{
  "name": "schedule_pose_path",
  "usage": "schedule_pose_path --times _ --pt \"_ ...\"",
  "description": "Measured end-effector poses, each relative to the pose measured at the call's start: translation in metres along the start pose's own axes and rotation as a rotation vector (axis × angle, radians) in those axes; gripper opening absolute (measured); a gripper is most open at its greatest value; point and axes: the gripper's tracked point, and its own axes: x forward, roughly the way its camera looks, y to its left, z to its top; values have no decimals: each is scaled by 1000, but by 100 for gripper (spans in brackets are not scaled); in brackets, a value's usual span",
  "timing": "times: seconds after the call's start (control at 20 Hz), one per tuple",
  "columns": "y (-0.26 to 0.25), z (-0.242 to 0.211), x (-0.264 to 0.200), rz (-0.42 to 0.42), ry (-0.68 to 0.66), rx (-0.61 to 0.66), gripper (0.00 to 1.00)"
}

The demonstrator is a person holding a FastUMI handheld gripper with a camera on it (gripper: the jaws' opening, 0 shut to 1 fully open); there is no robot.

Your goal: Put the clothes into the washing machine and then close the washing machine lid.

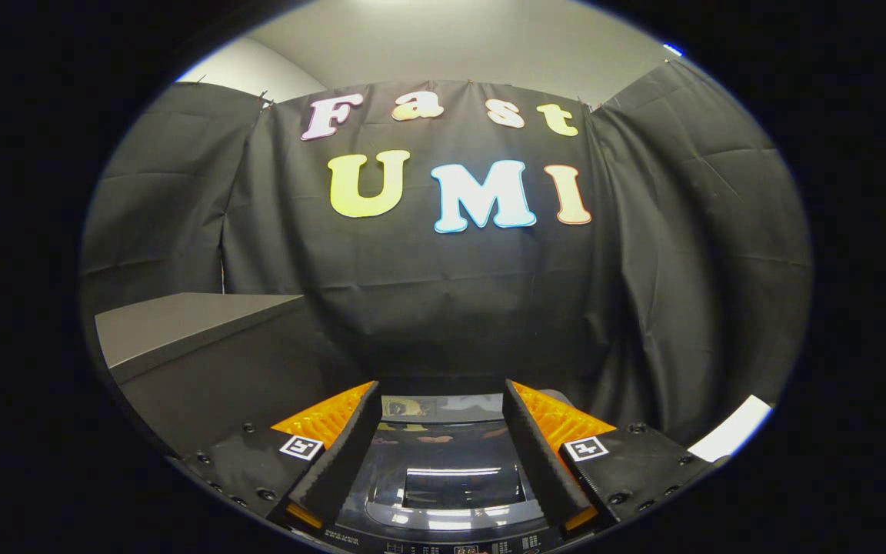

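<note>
Hovered with the hand-held gripper [441, 400] spread wide and empty above the washing machine [443, 492], its glossy lid [451, 485] down between the fingers; judged rigid, slippery, best gripped at the front edge; clothes unseen.

Soft light falls from overhead, brightest on the pale ceiling [443, 38], while the black cloth wall [428, 292] stays dim yet sharp in its creases, white glare streaks the glossy washing machine lid [443, 481], and the fisheye bends the outer drapes and grey table [181, 323].
</note>
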Motion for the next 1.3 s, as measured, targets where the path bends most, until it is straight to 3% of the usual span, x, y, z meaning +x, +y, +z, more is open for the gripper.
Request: schedule_pose_path --times 0.65,1.3 --pt "35 98 -92 13 -177 -6 97" --pt "26 115 -163 -40 -241 14 97"
